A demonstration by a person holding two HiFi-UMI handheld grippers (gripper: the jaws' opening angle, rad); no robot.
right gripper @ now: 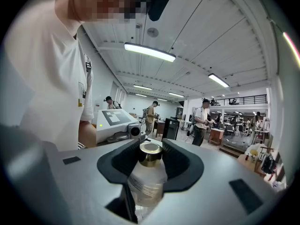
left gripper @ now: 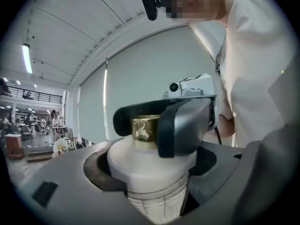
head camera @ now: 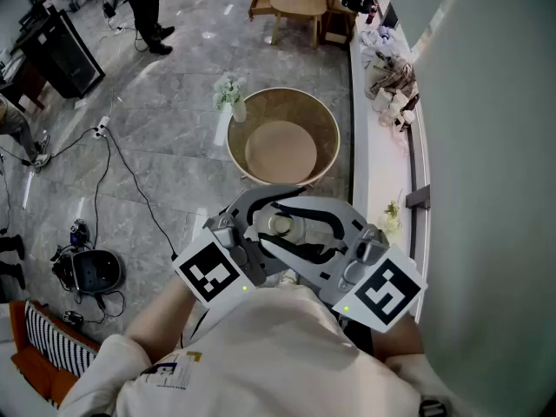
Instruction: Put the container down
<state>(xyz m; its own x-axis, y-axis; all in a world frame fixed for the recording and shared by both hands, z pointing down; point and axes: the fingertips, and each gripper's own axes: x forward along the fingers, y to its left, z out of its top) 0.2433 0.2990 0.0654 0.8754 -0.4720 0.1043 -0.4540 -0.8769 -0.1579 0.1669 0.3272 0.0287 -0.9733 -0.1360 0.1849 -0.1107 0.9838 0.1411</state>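
The left claw (left gripper: 150, 184) is clamping the container (head camera: 280, 226) round its body and the right claw (right gripper: 149, 170) is clamping its neck, holding it upright in mid-air above the tub (head camera: 326, 124), so both should be lowering it level, letting go only once its base is resting.
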